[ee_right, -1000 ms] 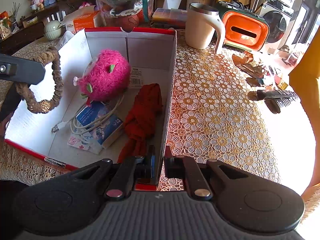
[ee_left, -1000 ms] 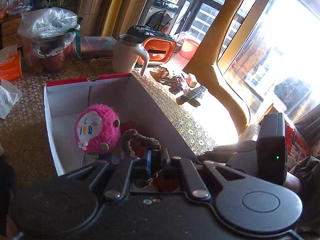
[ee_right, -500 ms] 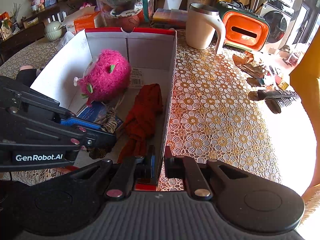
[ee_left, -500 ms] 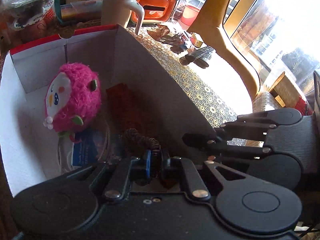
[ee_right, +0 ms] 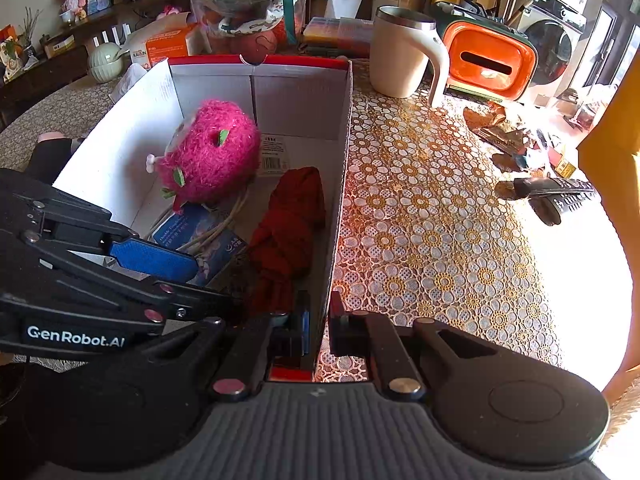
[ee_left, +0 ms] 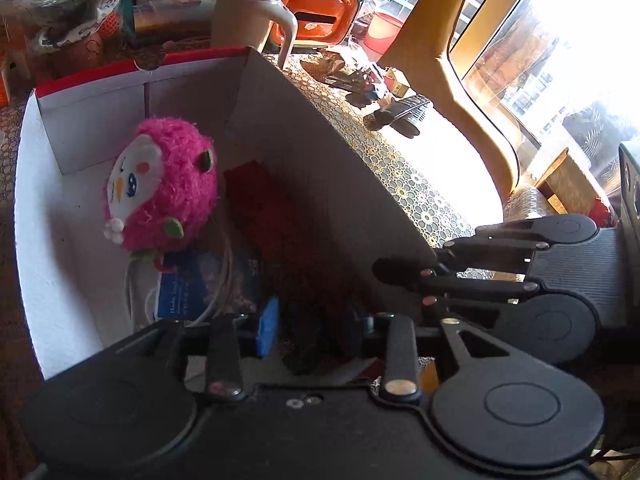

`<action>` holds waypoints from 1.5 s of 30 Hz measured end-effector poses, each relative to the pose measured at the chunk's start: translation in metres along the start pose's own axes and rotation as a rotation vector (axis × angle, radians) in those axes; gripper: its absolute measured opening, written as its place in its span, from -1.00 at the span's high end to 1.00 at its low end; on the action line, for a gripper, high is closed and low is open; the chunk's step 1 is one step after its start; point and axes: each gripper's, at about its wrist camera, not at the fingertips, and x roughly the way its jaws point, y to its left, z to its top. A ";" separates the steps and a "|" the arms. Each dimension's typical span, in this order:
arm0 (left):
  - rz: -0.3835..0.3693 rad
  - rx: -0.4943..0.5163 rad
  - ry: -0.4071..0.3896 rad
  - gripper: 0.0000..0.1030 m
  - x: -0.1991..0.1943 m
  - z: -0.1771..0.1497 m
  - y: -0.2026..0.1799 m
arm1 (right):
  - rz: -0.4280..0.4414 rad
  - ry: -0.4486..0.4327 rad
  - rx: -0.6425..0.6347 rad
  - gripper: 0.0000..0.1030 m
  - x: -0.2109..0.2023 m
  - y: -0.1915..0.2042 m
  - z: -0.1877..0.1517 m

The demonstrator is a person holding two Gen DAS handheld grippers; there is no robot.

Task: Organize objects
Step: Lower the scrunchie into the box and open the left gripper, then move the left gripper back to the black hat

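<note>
CHANGE: left gripper (ee_right: pixel 208 280) has descended into shoebox (ee_right: pixel 120 128), jaws just opening, braided rope ring no longer visible | RIGHT: right gripper (ee_right: pixel 318 332) jaws pinching shoebox side wall | HANDLING: rope ring judged light, limp; pinch anywhere along loop.

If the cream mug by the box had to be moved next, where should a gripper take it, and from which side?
Grip the cream mug by its handle, coming in from the open tablecloth side. The mug stands upright and its handle sticks out toward that bare stretch, clear of the box and the orange case.
</note>
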 end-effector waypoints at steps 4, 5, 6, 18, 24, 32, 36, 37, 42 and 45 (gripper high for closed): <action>0.009 0.013 -0.060 0.14 -0.032 -0.001 0.001 | 0.000 0.000 0.000 0.82 0.000 0.000 0.000; 0.012 0.012 -0.076 0.14 -0.041 -0.001 0.003 | 0.000 0.000 0.001 0.82 0.000 0.000 0.000; 0.018 0.010 -0.093 0.13 -0.051 -0.002 0.006 | 0.000 0.000 0.000 0.82 0.000 0.000 0.000; 0.242 -0.082 -0.220 -0.10 -0.160 -0.026 0.081 | -0.002 0.000 -0.002 0.82 0.000 0.000 -0.001; 0.339 -0.133 -0.227 -0.39 -0.180 -0.042 0.116 | -0.011 0.004 -0.008 0.82 -0.001 0.000 -0.002; 0.410 -0.189 -0.218 -0.89 -0.166 -0.060 0.153 | -0.018 0.009 -0.010 0.82 -0.001 0.001 0.000; 0.421 -0.255 -0.194 -0.91 -0.149 -0.072 0.176 | -0.020 0.010 -0.011 0.82 -0.001 0.001 0.000; 0.422 -0.270 -0.186 -0.91 -0.144 -0.075 0.181 | -0.020 0.010 -0.011 0.82 -0.001 0.001 -0.001; 0.447 -0.325 -0.171 -0.88 -0.124 -0.087 0.200 | -0.021 0.011 -0.011 0.82 -0.001 0.001 -0.001; 0.464 -0.344 -0.183 -0.75 -0.118 -0.091 0.206 | -0.022 0.011 -0.011 0.82 -0.002 0.001 -0.001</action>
